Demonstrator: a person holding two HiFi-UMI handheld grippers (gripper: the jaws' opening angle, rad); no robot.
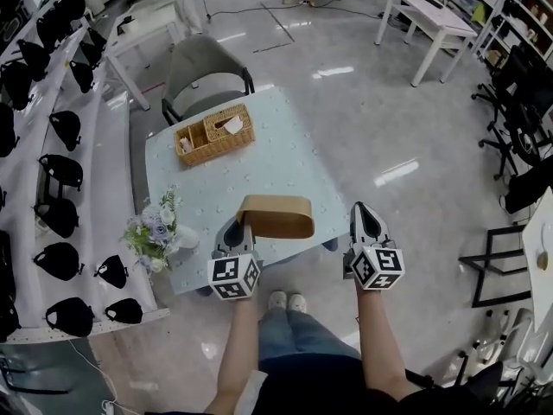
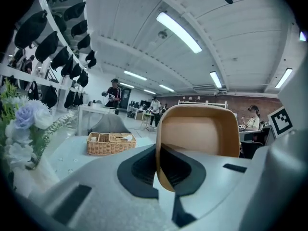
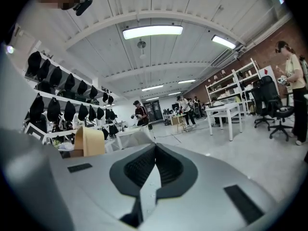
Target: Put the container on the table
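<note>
Table (image 1: 285,158) edge below, left tool (image 1: 243,228) pinching container (image 1: 276,217) rim, right tool (image 1: 364,213) closed

— Table?
— Pale blue-white top (image 1: 272,171), squarish, with a faint dotted pattern. It stands on a glossy grey floor (image 1: 389,119).
— What's on it?
— Two things. A wicker basket (image 1: 214,134) sits toward the far-left corner. It's split into two compartments: white paper in the right one, small items in the left that I can't make out.
— The other?
— Flowers (image 1: 154,227), pale blue and white with greenery, upright in a white vase (image 1: 184,238) at the near-left corner, well apart from the basket.
</note>
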